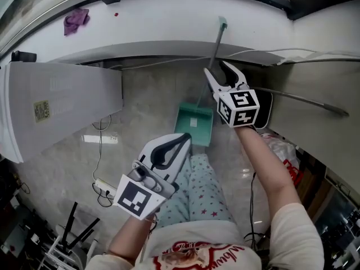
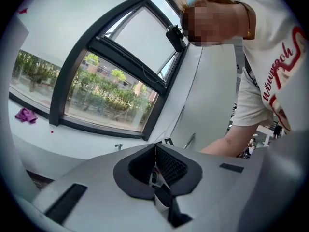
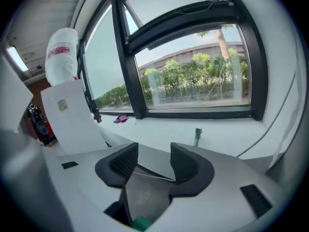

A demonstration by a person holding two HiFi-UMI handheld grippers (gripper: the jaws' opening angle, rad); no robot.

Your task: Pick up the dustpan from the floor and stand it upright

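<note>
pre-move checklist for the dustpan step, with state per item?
1. Right gripper jaws apart, nothing between them: ok.
2. Left gripper shut and empty: ok.
3. Dustpan base on the floor, handle up against the white ledge: ok.
4. Right gripper clear of the handle: cannot tell, they overlap in the head view.
5. Cable lying apart from the dustpan: ok.

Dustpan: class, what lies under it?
Pale floor shows beside the dustpan. The patch directly beneath its pan is covered, so whatever lies there cannot be seen.
</note>
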